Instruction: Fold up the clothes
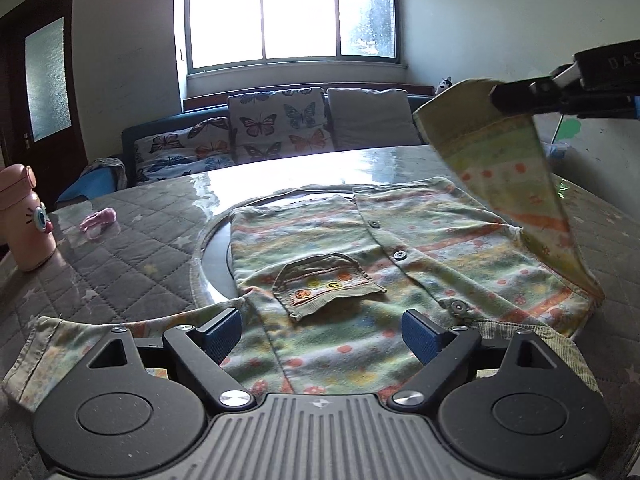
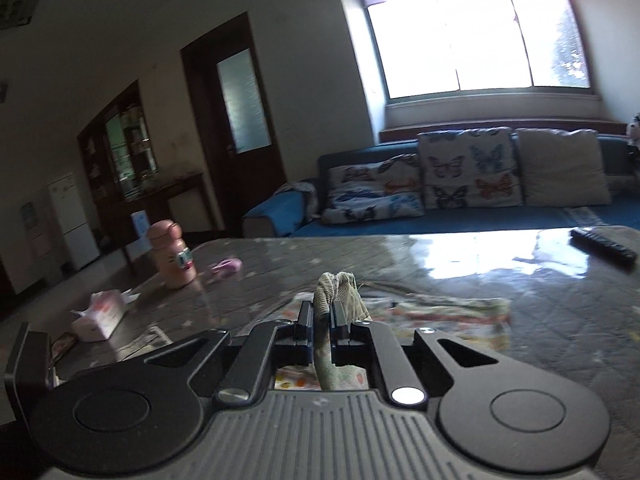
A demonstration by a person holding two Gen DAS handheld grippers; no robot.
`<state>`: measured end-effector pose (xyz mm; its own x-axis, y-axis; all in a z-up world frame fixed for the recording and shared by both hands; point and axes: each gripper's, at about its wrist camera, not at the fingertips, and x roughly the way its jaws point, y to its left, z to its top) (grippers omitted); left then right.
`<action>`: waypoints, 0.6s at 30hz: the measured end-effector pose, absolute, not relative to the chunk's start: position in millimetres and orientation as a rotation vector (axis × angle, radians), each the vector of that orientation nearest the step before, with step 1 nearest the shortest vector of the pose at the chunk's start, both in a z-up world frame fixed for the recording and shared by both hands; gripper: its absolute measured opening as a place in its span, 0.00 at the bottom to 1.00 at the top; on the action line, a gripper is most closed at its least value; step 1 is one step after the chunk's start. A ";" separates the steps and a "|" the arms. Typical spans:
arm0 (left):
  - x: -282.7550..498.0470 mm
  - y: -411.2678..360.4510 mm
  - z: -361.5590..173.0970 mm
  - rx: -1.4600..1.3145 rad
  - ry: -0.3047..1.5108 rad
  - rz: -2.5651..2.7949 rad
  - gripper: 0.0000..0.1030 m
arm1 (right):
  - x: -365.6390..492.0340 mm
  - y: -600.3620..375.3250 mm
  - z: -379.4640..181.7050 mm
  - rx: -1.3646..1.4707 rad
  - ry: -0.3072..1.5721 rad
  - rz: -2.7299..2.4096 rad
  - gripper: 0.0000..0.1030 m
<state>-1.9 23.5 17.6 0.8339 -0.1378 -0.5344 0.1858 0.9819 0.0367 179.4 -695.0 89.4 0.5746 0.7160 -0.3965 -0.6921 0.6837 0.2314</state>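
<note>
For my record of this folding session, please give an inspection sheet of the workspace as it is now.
Surface: quilted grey table cover, glossy near the window.
Job's things: patterned shirt lies spread out, one sleeve lifted.
Clutter: pink bottle, tissue pack, small pink item, remote control.
Grippers: left gripper jaws open above the shirt; right gripper jaws shut on the sleeve.
Cables: nothing seen.
Surroundings: sofa with butterfly cushions, window, door.
</note>
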 end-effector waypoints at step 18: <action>3.9 17.2 23.9 0.095 0.542 -0.176 0.86 | 167.3 -744.0 14.5 -0.050 0.733 0.676 0.29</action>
